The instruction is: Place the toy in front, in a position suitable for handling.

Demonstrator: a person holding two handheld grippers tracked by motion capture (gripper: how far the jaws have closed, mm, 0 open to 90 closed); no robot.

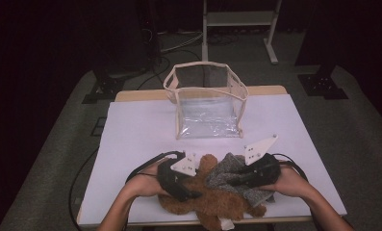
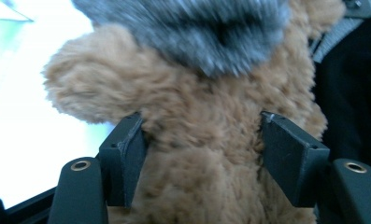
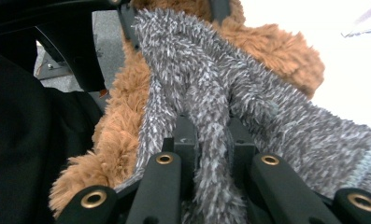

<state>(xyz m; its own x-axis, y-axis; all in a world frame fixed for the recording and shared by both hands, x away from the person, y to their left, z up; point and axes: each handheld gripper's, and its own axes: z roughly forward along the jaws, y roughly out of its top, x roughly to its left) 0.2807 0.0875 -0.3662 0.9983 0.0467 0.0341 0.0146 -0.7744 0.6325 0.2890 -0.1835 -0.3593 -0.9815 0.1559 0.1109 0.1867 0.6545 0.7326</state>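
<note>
White covering lies over the table (image 1: 131, 144), with a clear plastic bag (image 1: 207, 103) standing open toward its far side. Near the front edge lies a brown plush bear (image 1: 217, 202), partly under a grey fuzzy garment (image 1: 227, 175). The left gripper (image 2: 202, 144) holds the bear's body, jaws set about halfway apart with fur pressed between both pads. The right gripper (image 3: 211, 144) is clamped tight on a fold of the grey garment.
</note>
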